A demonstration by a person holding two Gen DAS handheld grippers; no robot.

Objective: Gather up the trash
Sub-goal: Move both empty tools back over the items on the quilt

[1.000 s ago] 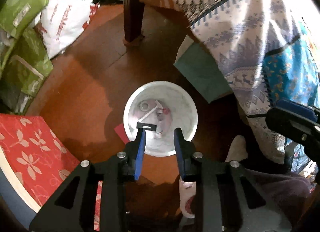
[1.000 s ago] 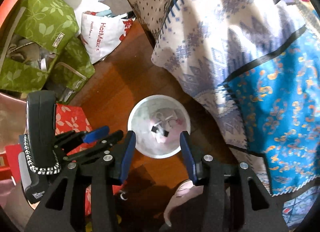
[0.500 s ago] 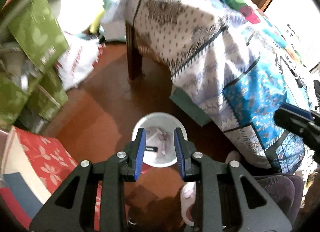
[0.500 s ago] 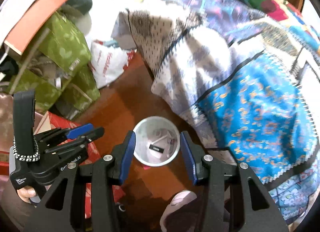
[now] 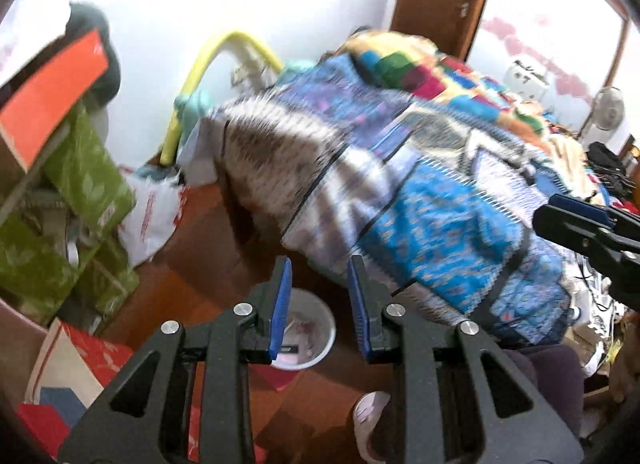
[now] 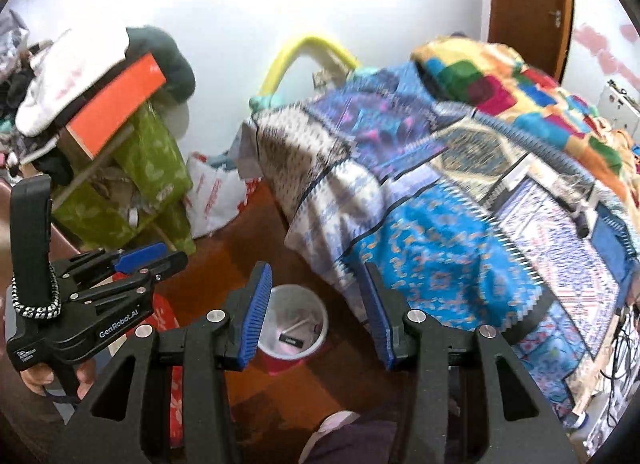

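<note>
A white trash bin [image 5: 310,334] stands on the brown wooden floor beside the bed; it also shows in the right wrist view [image 6: 298,324]. Inside lie a small black piece [image 6: 291,340], a white stick and pinkish scraps. My left gripper [image 5: 319,270] is open and empty, high above the bin. My right gripper [image 6: 316,276] is open and empty, also high above it. The left gripper shows in the right wrist view [image 6: 144,260], and the right gripper shows at the right edge of the left wrist view [image 5: 580,219].
A bed with patterned blue and white blankets [image 6: 460,203] fills the right. Green bags [image 6: 132,183], a white plastic bag [image 6: 216,195] and an orange box [image 6: 116,103] pile up at the left. A red floral box [image 5: 80,360] lies near the bin. My slipper [image 5: 370,420] is below.
Both grippers have risen and tilted up from just over the bin, so the bin looks smaller and the bed, wall and door have come into view. Both stay open.
</note>
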